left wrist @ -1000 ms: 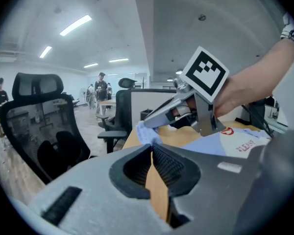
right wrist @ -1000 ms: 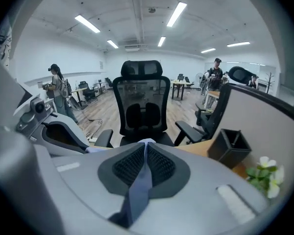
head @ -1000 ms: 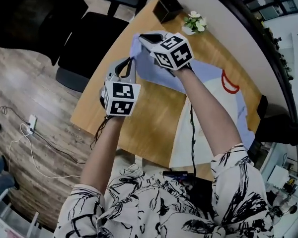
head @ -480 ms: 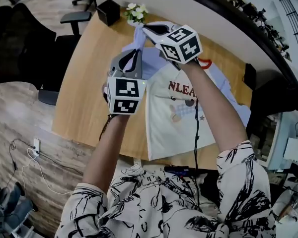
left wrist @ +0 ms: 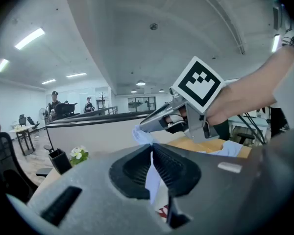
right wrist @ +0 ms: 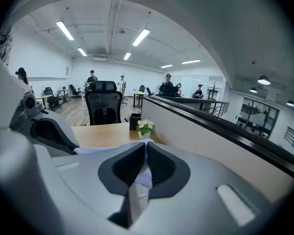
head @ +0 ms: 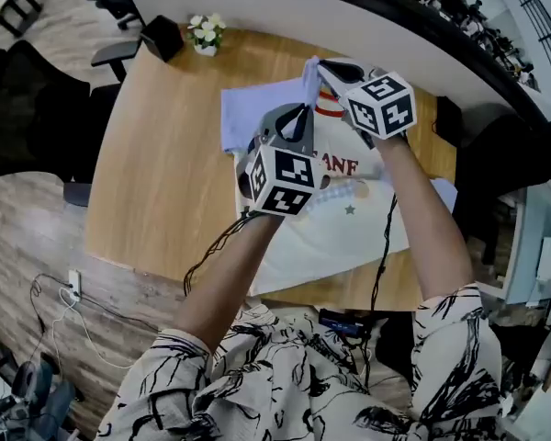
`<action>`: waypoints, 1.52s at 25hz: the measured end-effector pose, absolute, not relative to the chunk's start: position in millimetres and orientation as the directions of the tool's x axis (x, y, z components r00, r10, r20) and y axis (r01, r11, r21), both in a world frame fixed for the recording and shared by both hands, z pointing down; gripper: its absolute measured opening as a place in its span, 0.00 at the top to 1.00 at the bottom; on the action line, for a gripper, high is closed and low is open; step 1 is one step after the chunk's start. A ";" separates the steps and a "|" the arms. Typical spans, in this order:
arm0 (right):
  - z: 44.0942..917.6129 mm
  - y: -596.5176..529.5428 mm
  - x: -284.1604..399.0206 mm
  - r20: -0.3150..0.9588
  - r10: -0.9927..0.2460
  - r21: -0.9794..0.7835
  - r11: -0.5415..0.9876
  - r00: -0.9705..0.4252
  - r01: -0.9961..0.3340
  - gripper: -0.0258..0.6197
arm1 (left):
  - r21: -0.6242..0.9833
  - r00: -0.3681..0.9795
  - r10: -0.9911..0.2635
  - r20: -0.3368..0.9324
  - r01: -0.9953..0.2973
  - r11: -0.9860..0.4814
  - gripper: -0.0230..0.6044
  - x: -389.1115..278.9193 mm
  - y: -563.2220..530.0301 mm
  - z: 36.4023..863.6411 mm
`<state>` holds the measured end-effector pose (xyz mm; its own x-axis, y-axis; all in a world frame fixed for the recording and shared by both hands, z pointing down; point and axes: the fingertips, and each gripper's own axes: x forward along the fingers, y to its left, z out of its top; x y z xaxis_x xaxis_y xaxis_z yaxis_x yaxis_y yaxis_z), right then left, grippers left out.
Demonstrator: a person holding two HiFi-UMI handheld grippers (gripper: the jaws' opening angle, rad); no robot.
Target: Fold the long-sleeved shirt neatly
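The long-sleeved shirt [head: 335, 232] lies on the wooden table [head: 156, 182]; it has a white printed body and pale lavender sleeves. One lavender sleeve [head: 253, 108] is lifted and drawn over the chest. My left gripper [head: 300, 113] is shut on the sleeve's near part, and a strip of the cloth [left wrist: 152, 175] hangs between its pads. My right gripper [head: 315, 62] is shut on the sleeve's far end, with the fabric [right wrist: 139, 180] pinched in its jaws. Both are held above the shirt's upper half, close together. The right gripper [left wrist: 144, 126] shows just ahead in the left gripper view.
A small white flower pot [head: 205, 33] and a black box [head: 163, 37] stand at the table's far left corner. A curved white counter [head: 285, 16] runs behind the table. Black chairs [head: 37, 108] stand to the left, and cables [head: 64, 292] lie on the floor.
Both grippers have carried the lavender sleeve from the table's left side rightward and upward, over the shirt's white front. They have stayed shut on the cloth throughout.
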<state>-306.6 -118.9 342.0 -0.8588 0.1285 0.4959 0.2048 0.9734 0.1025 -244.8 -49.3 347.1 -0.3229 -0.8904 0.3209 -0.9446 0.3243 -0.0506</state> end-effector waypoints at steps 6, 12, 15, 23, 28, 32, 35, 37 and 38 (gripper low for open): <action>370.6 -177.9 -247.6 0.532 0.071 0.094 0.985 -0.844 0.142 0.92 | -0.039 -0.265 -0.895 0.358 -0.962 0.269 0.93 -194.5 -98.6 369.2; 414.2 -222.3 -205.5 0.546 0.059 0.047 0.994 -0.836 0.100 0.91 | -0.046 -0.212 -0.879 0.427 -0.976 0.213 0.93 -152.0 -141.1 405.5; 441.1 -240.5 -195.7 0.533 0.080 0.012 0.995 -0.842 0.102 0.91 | -0.053 -0.209 -0.859 0.468 -0.977 0.209 0.93 -139.4 -160.3 433.4; 527.9 -276.6 -174.7 0.577 0.108 -0.102 0.993 -0.809 0.060 0.91 | -0.097 -0.169 -0.785 0.597 -0.986 0.139 0.93 -110.6 -205.7 515.1; 574.4 -289.0 -154.2 0.653 0.118 -0.158 0.987 -0.748 0.017 0.90 | -0.130 -0.133 -0.725 0.676 -0.990 0.061 0.93 -89.9 -219.6 558.5; 585.7 -304.1 -140.4 0.690 0.104 -0.181 0.983 -0.716 -0.032 0.87 | -0.147 -0.124 -0.687 0.716 -0.989 0.025 0.93 -80.1 -226.2 582.8; 573.5 -324.5 -125.5 0.659 0.065 -0.205 0.974 -0.749 -0.096 0.80 | -0.184 -0.129 -0.658 0.742 -0.983 -0.015 0.93 -73.4 -228.9 597.4; 554.6 -339.6 -109.5 0.604 0.014 -0.220 0.964 -0.797 -0.150 0.80 | -0.217 -0.129 -0.645 0.753 -0.974 -0.059 0.93 -68.0 -231.5 604.8; 544.3 -345.0 -99.5 0.576 -0.011 -0.223 0.960 -0.817 -0.170 0.79 | -0.231 -0.123 -0.644 0.755 -0.969 -0.087 0.92 -63.5 -233.7 607.6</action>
<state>-99.5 -345.0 544.3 -0.8175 -0.0111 0.5759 -0.1705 0.9597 -0.2235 -63.5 -233.7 607.6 -0.1225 -0.6440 0.7551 -0.9690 -0.0867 -0.2312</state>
